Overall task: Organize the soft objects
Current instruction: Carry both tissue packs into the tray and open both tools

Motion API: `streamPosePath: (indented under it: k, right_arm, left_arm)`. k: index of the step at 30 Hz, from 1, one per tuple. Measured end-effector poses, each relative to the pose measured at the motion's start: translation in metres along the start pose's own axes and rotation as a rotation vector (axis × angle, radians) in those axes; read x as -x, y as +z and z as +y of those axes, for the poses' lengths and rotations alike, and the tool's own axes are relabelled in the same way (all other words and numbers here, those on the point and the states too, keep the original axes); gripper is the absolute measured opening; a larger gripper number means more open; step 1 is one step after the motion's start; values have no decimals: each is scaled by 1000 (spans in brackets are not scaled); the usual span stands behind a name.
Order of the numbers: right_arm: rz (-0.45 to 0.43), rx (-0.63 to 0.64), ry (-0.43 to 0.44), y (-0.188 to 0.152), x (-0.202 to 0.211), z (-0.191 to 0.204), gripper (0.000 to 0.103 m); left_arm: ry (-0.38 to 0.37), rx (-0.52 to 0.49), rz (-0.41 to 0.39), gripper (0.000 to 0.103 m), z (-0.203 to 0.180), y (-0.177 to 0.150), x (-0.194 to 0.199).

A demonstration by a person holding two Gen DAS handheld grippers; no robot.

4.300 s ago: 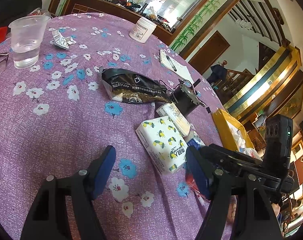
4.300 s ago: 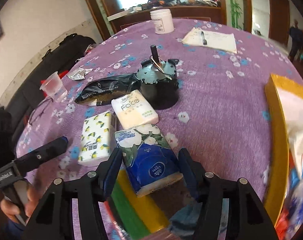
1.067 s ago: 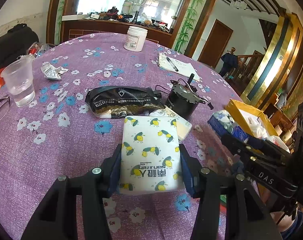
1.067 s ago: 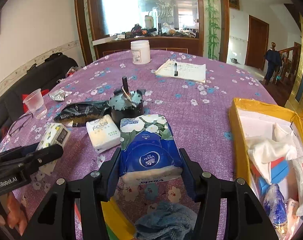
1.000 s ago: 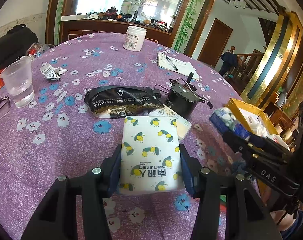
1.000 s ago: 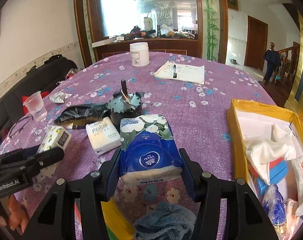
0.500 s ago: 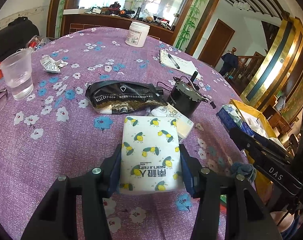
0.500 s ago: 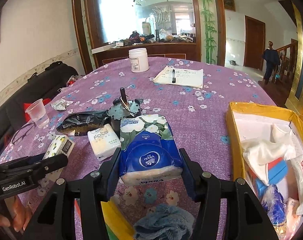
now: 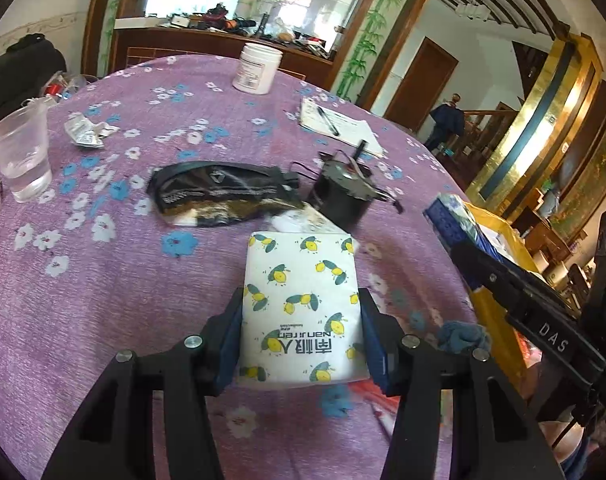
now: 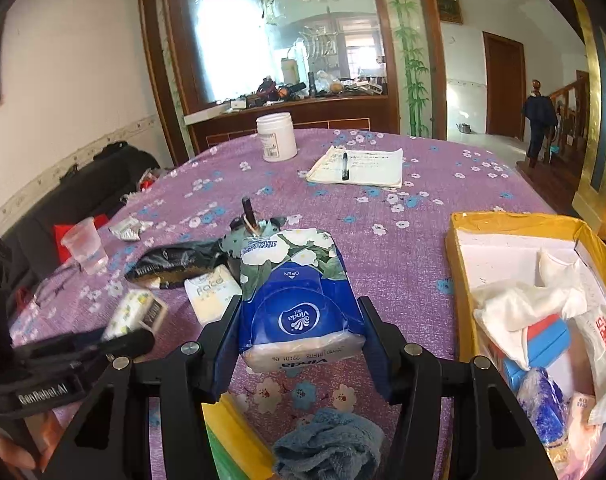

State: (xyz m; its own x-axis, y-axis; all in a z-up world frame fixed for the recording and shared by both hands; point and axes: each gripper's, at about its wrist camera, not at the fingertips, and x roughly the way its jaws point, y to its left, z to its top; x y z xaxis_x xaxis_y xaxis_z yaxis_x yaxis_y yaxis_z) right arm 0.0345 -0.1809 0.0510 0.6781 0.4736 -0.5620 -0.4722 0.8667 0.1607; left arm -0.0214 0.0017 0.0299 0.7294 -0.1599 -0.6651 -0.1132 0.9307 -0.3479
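1. Grip status: left tool [image 9: 301, 332] is clamped on the lemon-print tissue pack [image 9: 301, 300], pads pressing both long sides, pack lifted clear of the counter [image 9: 103, 300]. Right tool [image 10: 299, 334] is clamped on the blue Vinda tissue pack [image 10: 299, 300] the same way, also off the cloth.
2. Position: both packs hang over the near edge of the counter. The yellow box [image 10: 461, 280] sits at the counter's right edge, already holding white cloth and other packets.
3. Step in hand (judged): carry both packs to the yellow box. Hold the squeeze steady, since soft packs sag and can slide out of the pads; keep them level, clear the box wall, then release low.
4. Order: right tool is nearer the box, so it should go first; the left should follow to avoid the tools crossing.
5. Open room: bare cloth between right tool and box wall. Free floor inside the box is at its far end.
6. Obstacles: small motor [image 10: 251, 236], black pouch [image 10: 179, 262] and cream tissue pack [image 10: 213, 294] lie toward the counter's middle; a blue rag [image 10: 329, 444] sits at the near edge under the right tool.
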Motion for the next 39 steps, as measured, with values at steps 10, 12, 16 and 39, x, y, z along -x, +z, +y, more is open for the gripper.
streamPosePath:
  k: [10,12,16,39]
  right_arm:
    - [37,-170,-8,10,37,-51,59]
    - [48,-201,-24,11,43,-68,59]
    - [84,-253,-89,12,53,-110,59]
    - [261,-370,-282,39,19,-260,60]
  left_arm:
    - [-81,-100,-3,51,-65,18,4]
    - [-100,-128,-1,51,-82,19,2]
    - [-146,-207,31,51,-124,17,-13]
    - [-124,-301,309,51,-261,21,-151]
